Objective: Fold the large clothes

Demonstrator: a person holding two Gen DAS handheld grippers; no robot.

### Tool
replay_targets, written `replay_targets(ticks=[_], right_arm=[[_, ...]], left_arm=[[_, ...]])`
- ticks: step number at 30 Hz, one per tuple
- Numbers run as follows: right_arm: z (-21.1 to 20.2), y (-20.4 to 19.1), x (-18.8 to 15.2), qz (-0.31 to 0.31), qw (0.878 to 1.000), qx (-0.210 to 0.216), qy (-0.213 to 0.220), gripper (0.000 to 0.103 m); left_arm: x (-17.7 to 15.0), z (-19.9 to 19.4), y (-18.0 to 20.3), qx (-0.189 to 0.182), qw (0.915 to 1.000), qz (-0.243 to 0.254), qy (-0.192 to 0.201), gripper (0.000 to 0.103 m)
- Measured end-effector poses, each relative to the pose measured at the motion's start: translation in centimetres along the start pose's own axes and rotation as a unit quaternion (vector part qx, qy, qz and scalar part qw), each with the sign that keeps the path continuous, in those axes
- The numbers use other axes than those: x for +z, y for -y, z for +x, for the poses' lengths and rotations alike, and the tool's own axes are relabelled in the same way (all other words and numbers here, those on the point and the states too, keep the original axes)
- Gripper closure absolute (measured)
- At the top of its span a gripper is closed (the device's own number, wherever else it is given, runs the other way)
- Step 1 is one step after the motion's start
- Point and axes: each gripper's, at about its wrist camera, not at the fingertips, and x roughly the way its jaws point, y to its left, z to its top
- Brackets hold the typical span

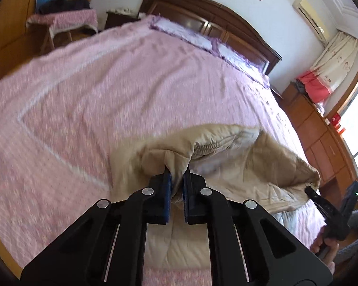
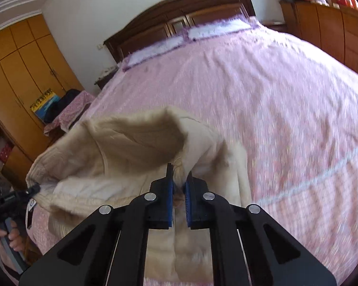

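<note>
The left gripper (image 1: 177, 175) is clamped on a bunched fold of the beige padded garment (image 1: 238, 166), and the right gripper (image 2: 179, 175) is likewise pinched on another fold of it, so the garment hangs lifted between the two over the near part of the bed (image 1: 107, 83) (both views are blurred, so finer detail is lost). In the left wrist view the garment sags toward the right, where the right gripper grips its far corner. The bed's pink cover runs far to two pillows (image 2: 202, 33) against the dark wooden headboard (image 2: 179, 12), with an orange wardrobe (image 2: 23, 59) at the left.
</note>
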Motion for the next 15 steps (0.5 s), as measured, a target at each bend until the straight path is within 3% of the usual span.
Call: replay_targets(ticks=[4, 11, 14, 15], right_arm=[[1.9, -0.2, 2.0, -0.01, 1.0, -0.015, 0.002, 0.094], [7.1, -0.1, 3.9, -0.036, 0.997, -0.054, -0.031, 0.094], [9.5, 0.6, 4.1, -0.028, 0.997, -0.058, -0.05, 0.093], [10.1, 0.9, 4.3, -0.023, 0.997, -0.056, -0.053, 0.088]], left_arm=[[2.8, 2.9, 1.0, 0.032, 0.9995, 0.008, -0.005, 0.096], [5.2, 9.1, 1.9, 0.093, 0.9945, 0.038, -0.031, 0.096], [5.3, 10.9, 1.8, 0.11, 0.9924, 0.04, -0.038, 0.089], [5.3, 11.2, 1.6, 0.112, 0.9922, 0.033, -0.042, 0.086]])
